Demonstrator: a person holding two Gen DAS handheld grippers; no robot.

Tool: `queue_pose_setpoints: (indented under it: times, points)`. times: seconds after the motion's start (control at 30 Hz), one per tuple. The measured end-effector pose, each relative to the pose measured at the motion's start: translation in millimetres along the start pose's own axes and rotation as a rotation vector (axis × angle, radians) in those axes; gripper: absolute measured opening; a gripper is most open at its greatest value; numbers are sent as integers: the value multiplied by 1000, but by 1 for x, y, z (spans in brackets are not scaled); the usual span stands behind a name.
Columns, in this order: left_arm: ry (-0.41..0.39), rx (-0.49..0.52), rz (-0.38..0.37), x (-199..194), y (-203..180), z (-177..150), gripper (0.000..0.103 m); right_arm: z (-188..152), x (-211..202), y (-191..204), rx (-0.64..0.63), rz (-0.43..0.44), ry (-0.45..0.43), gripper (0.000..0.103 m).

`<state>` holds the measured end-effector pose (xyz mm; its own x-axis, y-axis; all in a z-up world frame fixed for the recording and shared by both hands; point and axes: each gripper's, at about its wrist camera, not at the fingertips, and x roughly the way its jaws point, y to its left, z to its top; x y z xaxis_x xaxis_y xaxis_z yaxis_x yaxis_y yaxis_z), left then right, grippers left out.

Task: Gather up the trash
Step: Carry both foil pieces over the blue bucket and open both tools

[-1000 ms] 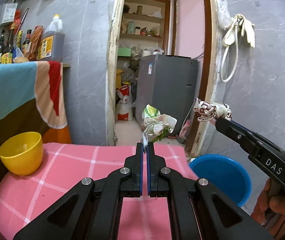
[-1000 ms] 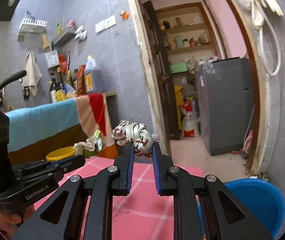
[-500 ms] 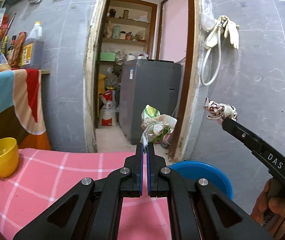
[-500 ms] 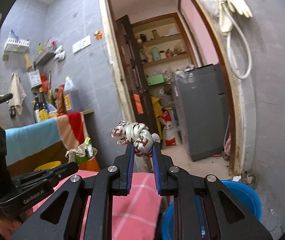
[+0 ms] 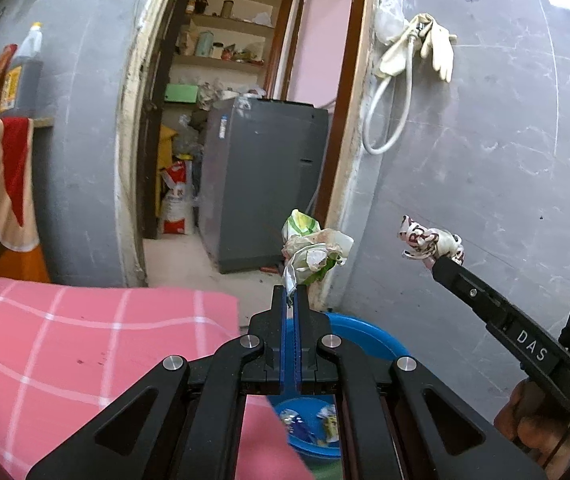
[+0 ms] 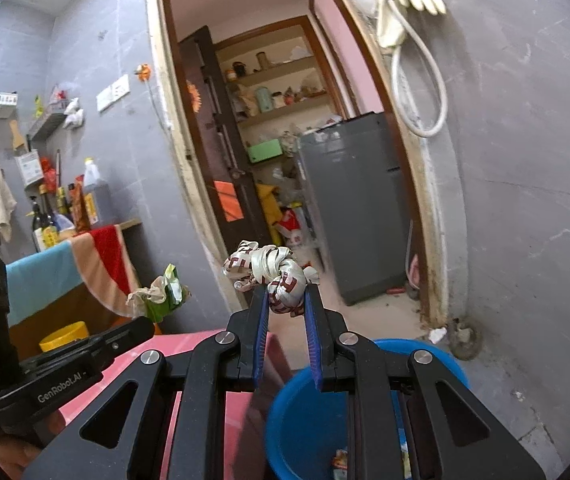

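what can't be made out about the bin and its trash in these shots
- Blue basin, left wrist view: mostly behind the left tool; scraps inside too small to identify.
- Blue basin, right wrist view: the right tool covers its middle; bottom edge cuts it off.

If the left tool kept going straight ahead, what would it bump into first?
Probably the doorframe, judging by where the left tool and its crumpled green-and-white wrapper point; depth is unclear, and nothing nearer shows in that line.

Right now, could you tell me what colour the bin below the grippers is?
The bin is blue, clearest in the right wrist view.
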<state>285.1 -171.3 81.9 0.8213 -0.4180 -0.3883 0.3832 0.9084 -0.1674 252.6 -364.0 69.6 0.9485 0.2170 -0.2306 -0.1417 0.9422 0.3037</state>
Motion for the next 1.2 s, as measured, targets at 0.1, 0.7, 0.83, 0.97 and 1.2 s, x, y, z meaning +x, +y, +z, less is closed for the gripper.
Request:
queue_pose_setpoints:
  times: [0.1, 0.7, 0.83, 0.97, 1.2]
  points:
    - [22, -5, -12, 9, -7, -3, 1, -3, -2, -9, 7, -17, 10, 16]
    - [231, -48, -45, 61, -12, -24, 1, -23, 11, -37, 40, -82, 157, 18]
    - [272, -52, -50, 70, -10, -29, 1, -26, 18, -43, 68, -89, 199, 19]
    - [304, -55, -51, 76, -9, -34, 2, -29, 21, -46, 88, -102, 222, 22]
    - [355, -68, -47, 81, -6, -42, 7, -30, 23, -48, 93, -116, 232, 37]
